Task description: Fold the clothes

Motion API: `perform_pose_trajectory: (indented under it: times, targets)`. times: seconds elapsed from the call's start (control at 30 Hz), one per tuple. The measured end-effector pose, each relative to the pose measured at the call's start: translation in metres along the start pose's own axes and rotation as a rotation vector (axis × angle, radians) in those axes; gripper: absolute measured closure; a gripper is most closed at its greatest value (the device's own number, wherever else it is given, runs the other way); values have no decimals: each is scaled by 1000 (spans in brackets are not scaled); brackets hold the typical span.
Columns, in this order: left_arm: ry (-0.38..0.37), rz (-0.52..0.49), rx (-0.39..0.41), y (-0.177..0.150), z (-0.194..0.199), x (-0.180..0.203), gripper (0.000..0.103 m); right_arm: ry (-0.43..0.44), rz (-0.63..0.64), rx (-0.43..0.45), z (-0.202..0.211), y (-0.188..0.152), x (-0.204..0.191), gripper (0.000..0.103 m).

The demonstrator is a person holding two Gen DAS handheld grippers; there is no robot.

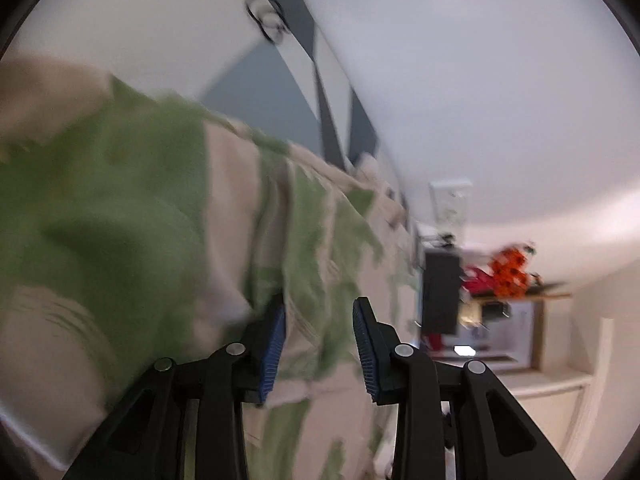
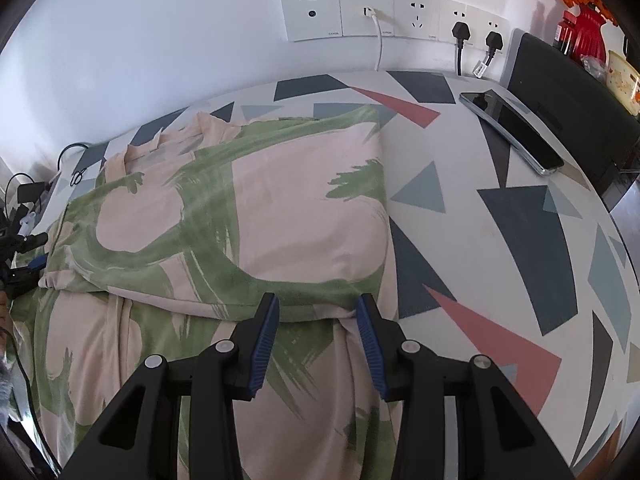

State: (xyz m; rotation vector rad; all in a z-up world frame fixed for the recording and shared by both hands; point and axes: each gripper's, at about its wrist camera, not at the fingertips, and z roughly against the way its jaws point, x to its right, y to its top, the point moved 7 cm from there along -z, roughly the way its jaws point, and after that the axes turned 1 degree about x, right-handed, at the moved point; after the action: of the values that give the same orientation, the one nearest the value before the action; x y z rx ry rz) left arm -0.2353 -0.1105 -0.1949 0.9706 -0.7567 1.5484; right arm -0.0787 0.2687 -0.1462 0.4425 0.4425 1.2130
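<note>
Right wrist view: my right gripper (image 2: 316,340) hovers released over the soft, limp garment (image 2: 240,220); left gripper (image 1: 320,344) released too; I'd pinch its folded edge.

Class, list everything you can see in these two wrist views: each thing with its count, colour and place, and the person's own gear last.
garment: one, pale pink with green brush strokes, partly folded on the left of the table
tablecloth: one, white with grey, blue and pink triangles, covering the table
phone: one, dark screen, far right of the table
wall sockets: one row, white, on the wall behind
black plugs: two, in the right-hand sockets
white cable: one, hanging from a socket
red bottle: one, top right
cables: several, black, left edge
left claw: one, black with blue pads, open, garment between its fingers
right claw: one, same colours, open above the garment's folded edge
</note>
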Motion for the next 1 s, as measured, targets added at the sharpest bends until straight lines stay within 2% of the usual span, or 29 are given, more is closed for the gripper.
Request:
perform_pose_trajectory:
  times: [0.03, 0.13, 0.27, 0.37, 0.47, 0.53, 0.63, 0.7, 0.9, 0.97, 1.0]
  targets:
    - [-11, -14, -47, -6, -4, 3, 71, 0, 2, 0, 0, 1, 0, 60]
    - [24, -71, -156, -21, -11, 7, 71, -1, 4, -1, 0, 1, -1, 60]
    - [-4, -68, -213, -28, -6, 10, 71, 0, 4, 0, 1, 1, 0, 60]
    - [-63, -5, -122, -18, 12, 7, 71, 3, -6, -1, 0, 0, 1, 60]
    - [-132, 56, -50, -6, 10, 5, 71, 4, -14, -8, -3, 0, 0, 60]
    - [-138, 66, -68, -8, 3, 3, 71, 3, -9, -7, -2, 1, -1, 60]
    - [-83, 31, -160, -24, -9, 2, 71, 2, 1, -4, -2, 2, -4, 60]
    - [-59, 7, -190, -28, -6, 0, 71, 2, 7, -3, -1, 3, -5, 60]
    - [-11, -36, -172, -36, -3, 11, 72, -8, 1, -5, 0, 2, 1, 60]
    - [-26, -60, -148, -37, 0, 21, 95, -13, 1, -6, 0, 1, 4, 60]
    - [-40, -59, -135, -36, 2, 24, 95, -14, 3, -6, 1, 1, 5, 60]
